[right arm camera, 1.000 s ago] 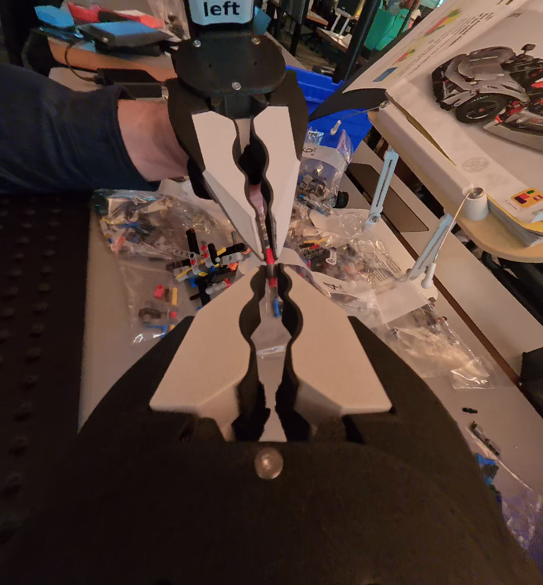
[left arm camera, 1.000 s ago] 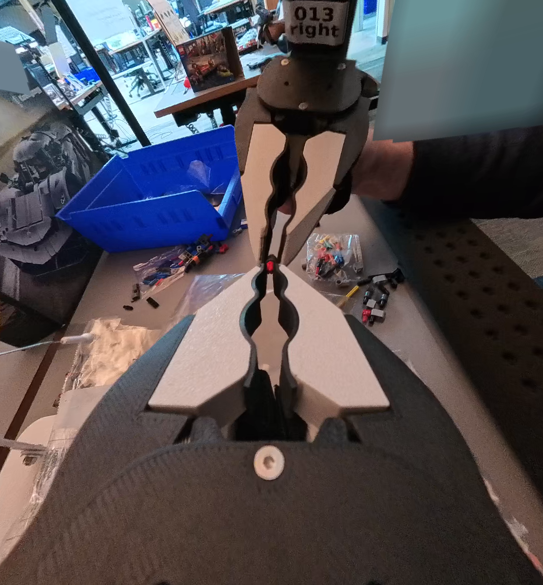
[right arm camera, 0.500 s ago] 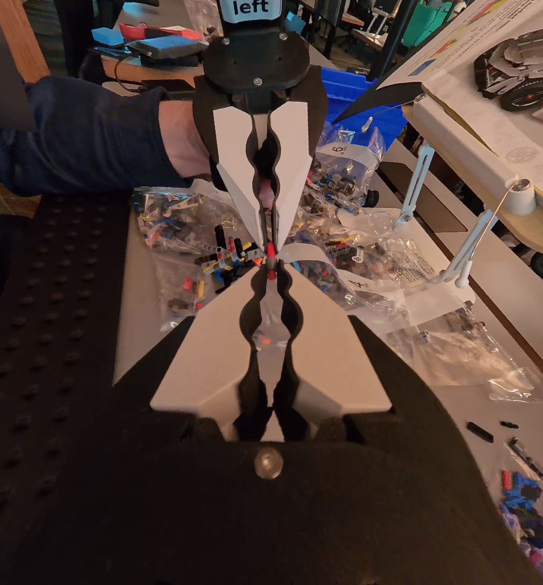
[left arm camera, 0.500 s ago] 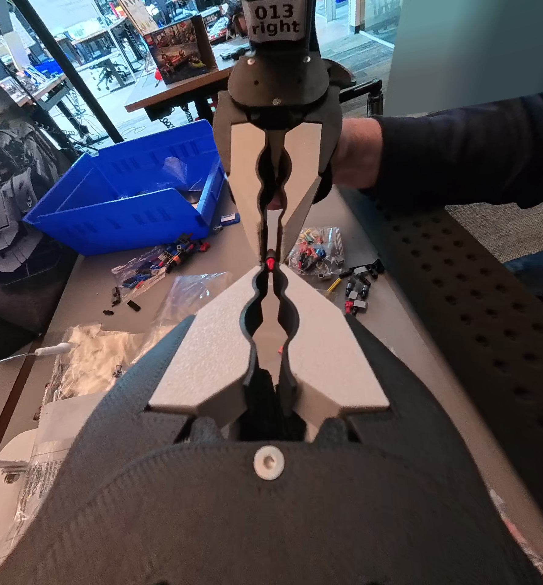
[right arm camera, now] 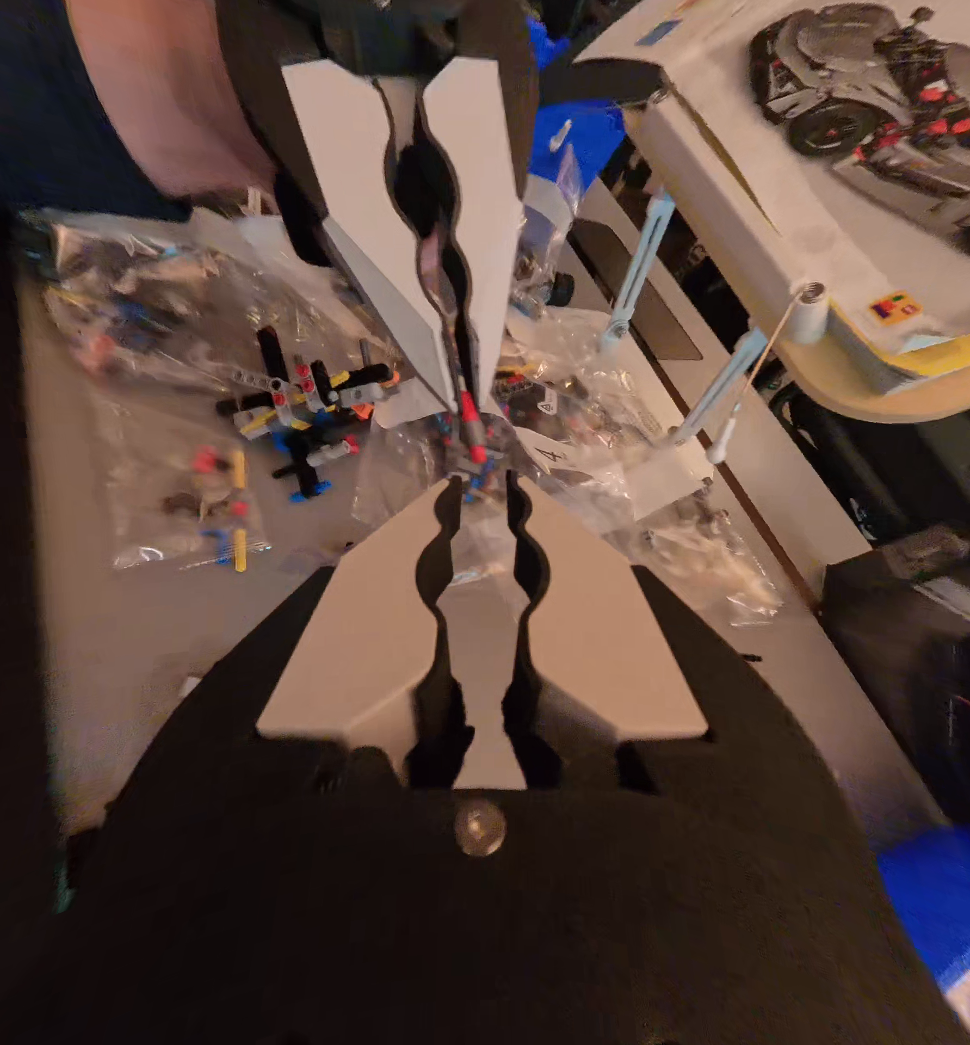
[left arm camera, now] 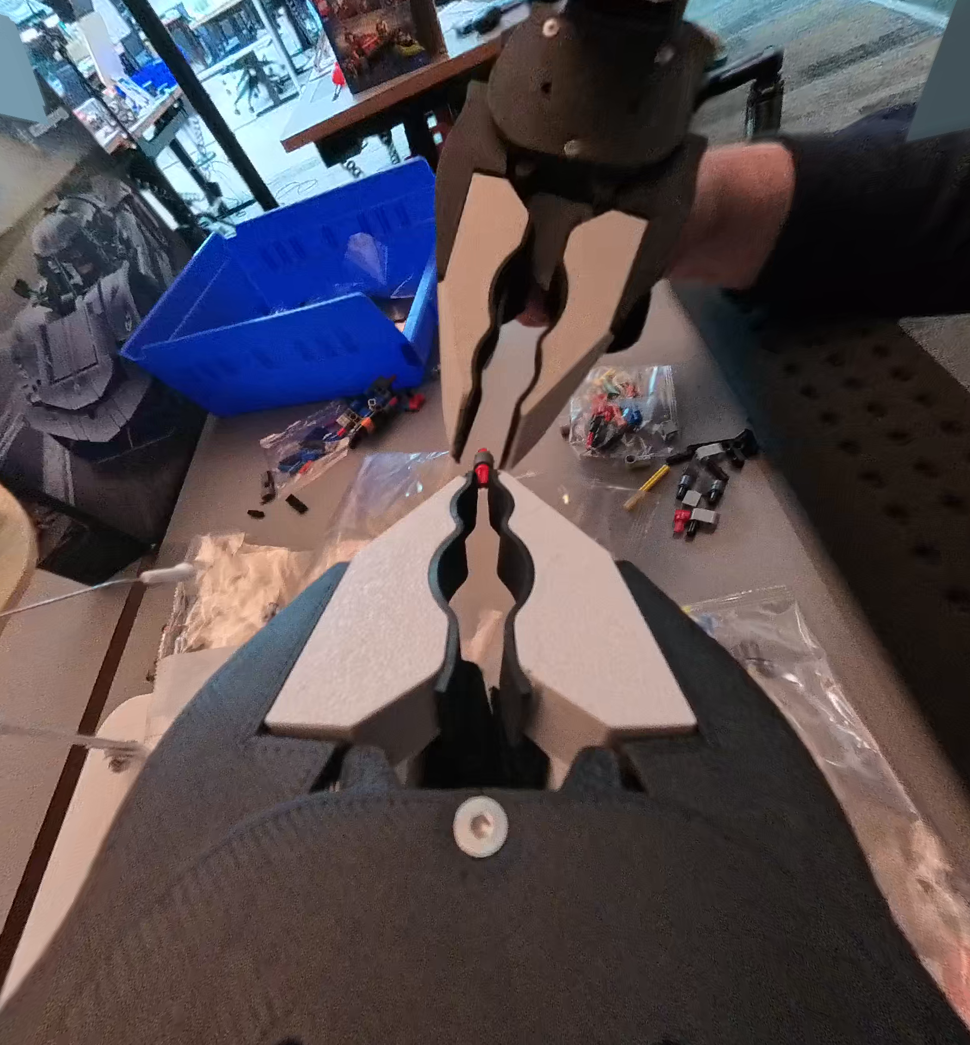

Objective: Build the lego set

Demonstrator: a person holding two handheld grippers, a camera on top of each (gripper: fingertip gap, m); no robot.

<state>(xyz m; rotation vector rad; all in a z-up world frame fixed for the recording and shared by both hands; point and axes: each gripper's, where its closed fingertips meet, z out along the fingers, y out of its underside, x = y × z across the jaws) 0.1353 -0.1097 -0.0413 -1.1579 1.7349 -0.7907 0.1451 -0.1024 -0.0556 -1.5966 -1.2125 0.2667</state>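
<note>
My left gripper (left arm camera: pixel 481 485) is shut on a small red and grey pin piece (left arm camera: pixel 481 468) and holds it above the table. My right gripper (left arm camera: pixel 482 455) faces it tip to tip, with its jaws apart on either side of the pin's free end. In the right wrist view my right gripper (right arm camera: pixel 482 478) is open and just short of the pin (right arm camera: pixel 474 432), which sticks out of the left gripper's (right arm camera: pixel 467 404) shut tips. A part-built assembly of black, grey and yellow pieces (right arm camera: pixel 301 390) lies on the table behind.
A blue bin (left arm camera: pixel 279 339) stands at the back. Clear bags of parts (left arm camera: pixel 624 407) and loose pieces (left arm camera: pixel 703 486) lie on the table. More bags (right arm camera: pixel 149 316) lie below the left gripper. An open instruction booklet (right arm camera: pixel 810 141) rests on a stand. A black perforated mat (left arm camera: pixel 867 452) borders the table.
Both grippers were shut on the pin tip to tip. My right gripper has opened and let go; the pin stays in my left gripper. Both views are closer and blurred.
</note>
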